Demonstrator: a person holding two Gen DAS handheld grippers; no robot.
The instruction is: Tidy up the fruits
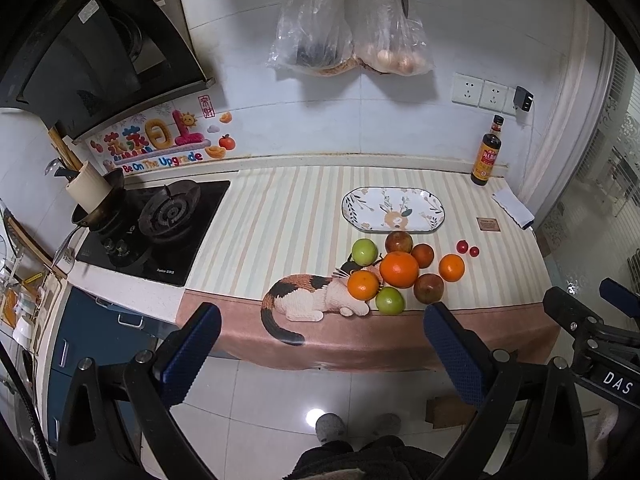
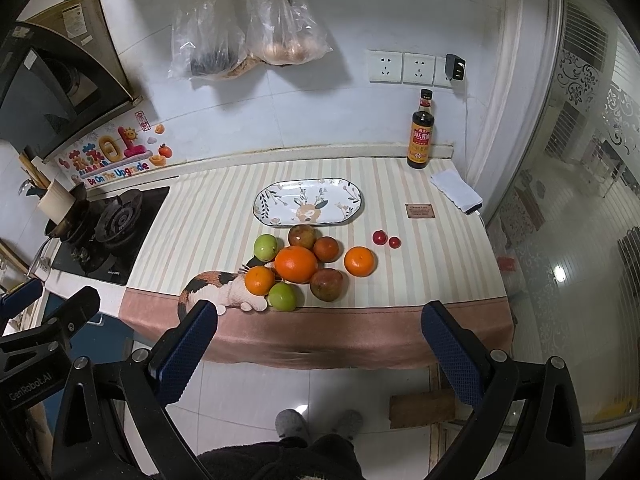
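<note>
The left gripper hung short of the worktop, jaws spread wide and empty. Ahead, the fruit lay clustered: a green apple, the big orange, then a lone orange and two cherry tomatoes rightward, just before the empty oval plate. The right gripper likewise gaped, holding nothing. No fruit seemed moved yet; next, one gripper likely had to reach in over a fruit.

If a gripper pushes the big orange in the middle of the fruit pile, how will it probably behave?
The big orange looks round and smooth, so it would probably roll. It touches neighbouring fruits, like the green fruit, so a push likely scatters them. It seems firm, so the jaws should hold it.
</note>
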